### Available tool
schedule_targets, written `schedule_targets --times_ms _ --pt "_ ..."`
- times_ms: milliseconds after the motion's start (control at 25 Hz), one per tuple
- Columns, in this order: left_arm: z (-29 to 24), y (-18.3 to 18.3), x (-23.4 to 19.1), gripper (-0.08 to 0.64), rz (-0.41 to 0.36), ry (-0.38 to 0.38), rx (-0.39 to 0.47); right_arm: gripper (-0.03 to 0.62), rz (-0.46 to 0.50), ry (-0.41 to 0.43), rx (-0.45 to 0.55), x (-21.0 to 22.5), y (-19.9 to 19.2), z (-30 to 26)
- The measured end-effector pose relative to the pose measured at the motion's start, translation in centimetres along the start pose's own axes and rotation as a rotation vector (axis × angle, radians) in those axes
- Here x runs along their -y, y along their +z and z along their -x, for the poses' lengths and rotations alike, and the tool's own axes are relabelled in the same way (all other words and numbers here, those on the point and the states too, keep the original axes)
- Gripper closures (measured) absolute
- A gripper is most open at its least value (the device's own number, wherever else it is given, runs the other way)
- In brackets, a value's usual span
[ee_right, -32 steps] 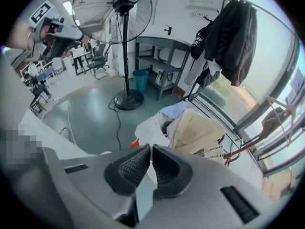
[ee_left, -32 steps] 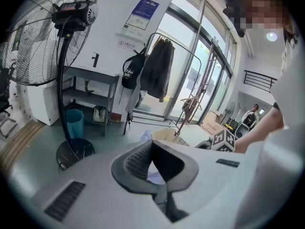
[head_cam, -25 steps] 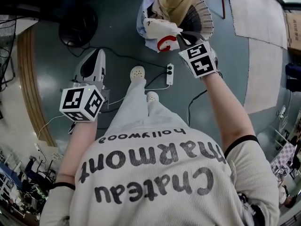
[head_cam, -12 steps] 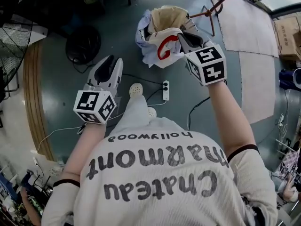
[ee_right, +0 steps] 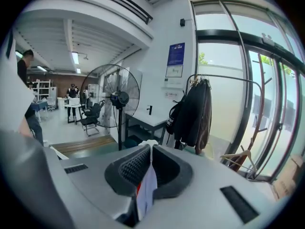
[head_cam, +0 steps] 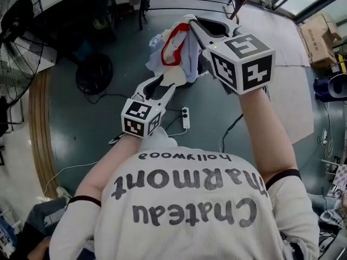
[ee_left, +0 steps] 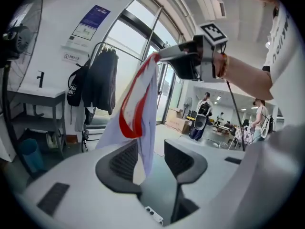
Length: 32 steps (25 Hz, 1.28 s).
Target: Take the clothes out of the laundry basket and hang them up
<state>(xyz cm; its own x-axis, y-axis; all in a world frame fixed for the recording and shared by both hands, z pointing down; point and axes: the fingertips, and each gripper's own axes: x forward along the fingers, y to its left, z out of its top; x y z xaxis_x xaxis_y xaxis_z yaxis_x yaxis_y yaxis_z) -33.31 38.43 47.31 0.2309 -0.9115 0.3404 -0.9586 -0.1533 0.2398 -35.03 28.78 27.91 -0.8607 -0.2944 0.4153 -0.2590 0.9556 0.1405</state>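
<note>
Garment (head_cam: 181,53), pale with a red neck band, hanging in the air from the right gripper (head_cam: 194,23), whose jaws are clenched on a fold of its upper edge. The right gripper view shows this cloth pinched between the ribbed pads and trailing down below them. The left gripper (ee_left: 151,151) stands lower, its jaws apart after having just been opening. Its own view shows the garment's lower edge hanging loose between the two pads, pressed by neither, a relation the head view shows less plainly. The head view alone gives the grey floor (head_cam: 81,123) beneath, with a power strip (head_cam: 185,118) and a round black fan base (head_cam: 93,73). The gripper views alone give the room: a rack of dark coats (ee_left: 97,82) by the window and, in the right gripper view, a standing fan (ee_right: 110,101) and a wooden hanger (ee_right: 240,159). The laundry basket cannot be made out behind the raised garment.
</note>
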Motion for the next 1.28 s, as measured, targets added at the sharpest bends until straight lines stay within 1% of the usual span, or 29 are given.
schedule_targets --times_ms 160,280,360,520,680,800,880,1000,1120,1200,1280 --pt "-1.5 1.6 0.4 0.393 -0.018 0.057 0.020 0.557 0.011 0.028 0.068 -1.5 3.3 4.3" --pt "-2.1 2.4 0.4 0.386 -0.050 0.072 0.019 0.557 0.029 0.048 0.109 -2.8 4.7 6.9" --pt "-2.1 3.1 1.1 0.380 -0.075 0.076 0.033 0.557 0.052 0.049 0.127 -3.3 5.0 8.7" --pt "-0.8 3.8 3.7 0.380 -0.113 0.049 0.071 0.557 0.057 0.033 0.137 -2.6 4.4 12.0" --pt "0.1 5.4 5.2 0.380 -0.138 -0.018 0.113 0.557 0.034 0.011 0.173 -0.7 4.6 14.6" --pt "0.6 7.0 6.1 0.377 -0.125 -0.074 0.153 0.557 0.008 -0.005 0.212 0.3 5.2 16.4" --pt "0.1 8.0 6.3 0.377 -0.112 -0.094 0.163 0.557 -0.004 -0.018 0.234 0.7 5.7 17.4" --pt "-1.4 10.0 5.8 0.377 -0.067 -0.121 0.183 0.557 0.014 -0.056 0.249 1.4 6.1 18.4" --pt "-2.3 11.0 5.8 0.373 -0.028 -0.160 0.206 0.557 0.011 -0.086 0.256 2.4 6.0 19.4" --pt "-2.8 11.7 6.0 0.373 0.018 -0.208 0.227 0.557 -0.004 -0.109 0.260 3.3 6.0 19.9" --pt "-3.4 12.5 6.2 0.373 0.083 -0.280 0.248 0.557 -0.023 -0.140 0.253 4.3 5.8 19.9"
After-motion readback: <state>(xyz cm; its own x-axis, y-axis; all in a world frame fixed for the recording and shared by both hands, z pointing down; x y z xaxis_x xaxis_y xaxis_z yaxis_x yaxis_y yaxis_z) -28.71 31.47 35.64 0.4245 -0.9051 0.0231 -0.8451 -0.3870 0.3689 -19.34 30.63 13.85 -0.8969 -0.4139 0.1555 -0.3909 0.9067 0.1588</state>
